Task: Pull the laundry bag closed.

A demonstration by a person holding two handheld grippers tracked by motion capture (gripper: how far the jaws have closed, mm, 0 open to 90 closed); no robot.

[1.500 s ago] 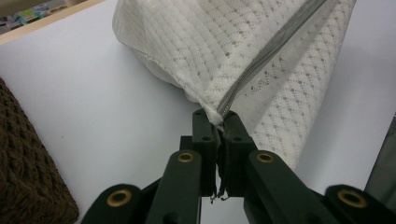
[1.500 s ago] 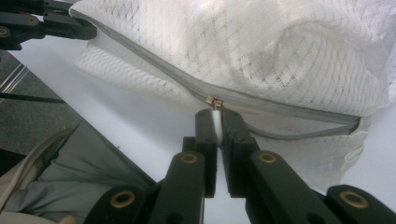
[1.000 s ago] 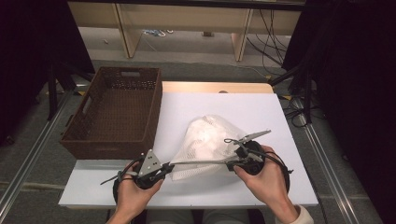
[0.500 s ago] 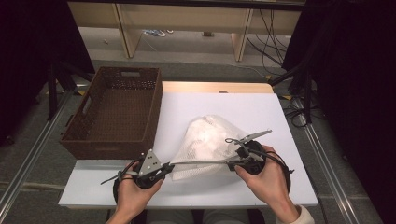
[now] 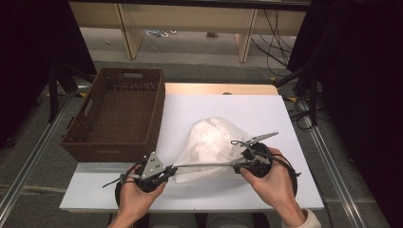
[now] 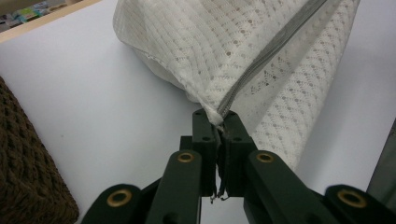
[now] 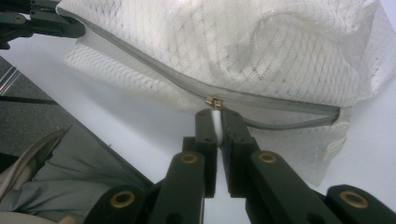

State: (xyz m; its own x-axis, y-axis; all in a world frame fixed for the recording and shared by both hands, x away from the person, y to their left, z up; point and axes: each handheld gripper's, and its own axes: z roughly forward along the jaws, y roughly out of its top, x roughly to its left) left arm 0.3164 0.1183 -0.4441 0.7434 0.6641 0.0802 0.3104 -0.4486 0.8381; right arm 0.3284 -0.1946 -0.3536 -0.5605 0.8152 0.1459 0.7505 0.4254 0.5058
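Basket: one brown woven basket sits left of the mesh bag, on the left edge of the table. Its long side runs from the person toward the far end.
Table: one white table top lies under the bag.
Left gripper: the left gripper is at the near left end of the bag. Its jaws are closed tight on the bag's corner, right where the zipper ends.
Mesh bag: one white mesh bag lies in the middle of the table, right of the basket, with soft white stuff inside. Its near edge is pulled straight between the two grippers.
Zipper: one grey zipper runs along the bag's near edge, left to right. It is zipped up to the left of the pull and gapes a little to the right.
Zipper pull: one small white tab hangs from the gold slider.
Right gripper: the right gripper is at the near right end of the bag. Its jaws pinch the white tab.
Grippers counted: two, one in each hand.
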